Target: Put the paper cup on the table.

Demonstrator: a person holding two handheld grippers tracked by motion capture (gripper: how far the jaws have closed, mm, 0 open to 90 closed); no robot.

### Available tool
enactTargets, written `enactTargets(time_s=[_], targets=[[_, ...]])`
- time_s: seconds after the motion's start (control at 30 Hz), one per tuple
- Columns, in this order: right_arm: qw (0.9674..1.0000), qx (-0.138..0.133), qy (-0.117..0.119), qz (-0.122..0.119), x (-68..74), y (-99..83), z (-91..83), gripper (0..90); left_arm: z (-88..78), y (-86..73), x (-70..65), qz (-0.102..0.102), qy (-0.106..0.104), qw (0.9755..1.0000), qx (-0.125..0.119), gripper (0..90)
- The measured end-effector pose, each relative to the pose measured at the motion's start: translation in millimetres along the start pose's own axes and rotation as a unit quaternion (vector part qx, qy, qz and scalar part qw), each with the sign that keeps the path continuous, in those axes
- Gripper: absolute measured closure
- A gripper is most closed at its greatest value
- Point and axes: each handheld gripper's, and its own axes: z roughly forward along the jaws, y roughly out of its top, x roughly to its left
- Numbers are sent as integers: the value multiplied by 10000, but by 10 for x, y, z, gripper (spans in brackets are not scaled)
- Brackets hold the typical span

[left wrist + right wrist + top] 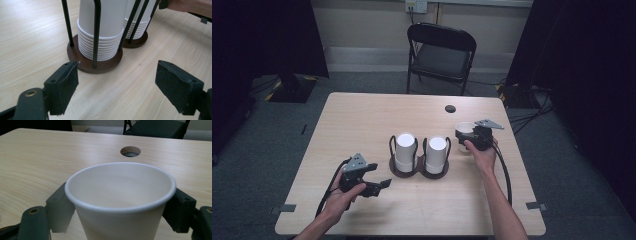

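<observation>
Two stacks of white paper cups stand in the middle of the table point(362, 115) in the high view, each upside down inside a black wire holder on a round brown base: the left stack point(405, 150) and the right stack point(437, 152), bases touching. To their right, a little farther off, my right tool point(472, 138) has a single cup point(463, 131) upright between its jaws. My left tool point(379, 184) waits near and left of the holders, jaws wide and holding nothing.

In the left gripper view, the left stack point(105, 37) shows its nested rims piled on the brown base point(100, 65), with wire rods point(96, 32) around it, and the right stack point(137, 27) is behind it. My left tool point(116, 80) gapes open just short of that base, nothing between its pads.

In the right gripper view, the single cup point(120, 195) sits mouth up between the jaws of my right tool point(117, 210), and its inside looks empty as far as I can see down it. The pads stand at either side of the wall below the rim; whether they press it or have let go I cannot tell, since the wall hides the contact. A cable hole point(130, 151) lies beyond in the table.

To do this well I would, I judge, see the cup flat on the table before pulling back, open evenly so neither pad drags it, and withdraw straight.
</observation>
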Motion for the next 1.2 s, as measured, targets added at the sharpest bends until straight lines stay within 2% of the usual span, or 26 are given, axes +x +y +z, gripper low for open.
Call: enactTargets(time_s=[0.3,0.4,0.47,0.5,0.53,0.63,0.8,0.87,1.0,1.13,1.2], targets=[[9998,181,12,-89,-10,-22,-106,220,18,-1,13,-60,-12,10000,32,185],[9998,208,18,-52,10,-69,-150,227,27,-3,26,-180,-156,9997,-20,185],[9996,273,17,-118,18,-121,-157,228,28,-1,9,74,159,9998,34,185],[9997,204,28,-100,17,-145,-163,228,28,0,9,102,150,9998,45,186],[9998,180,5,-87,18,-155,-170,228,31,0,11,47,95,9999,46,186],[9997,224,19,-132,30,-150,-176,224,43,4,-3,116,159,9998,59,184],[9993,355,43,-44,15,-160,-166,217,42,7,3,217,181,9996,82,180],[9996,284,48,-18,22,-166,-171,215,37,4,2,193,152,9997,36,179],[9991,410,52,18,28,-183,-145,167,35,1,23,125,132,9998,13,173],[9988,477,44,101,17,-203,-135,143,14,3,23,159,147,9998,-45,173],[9981,607,25,93,20,-203,-136,144,12,1,18,193,155,9997,-42,174]])
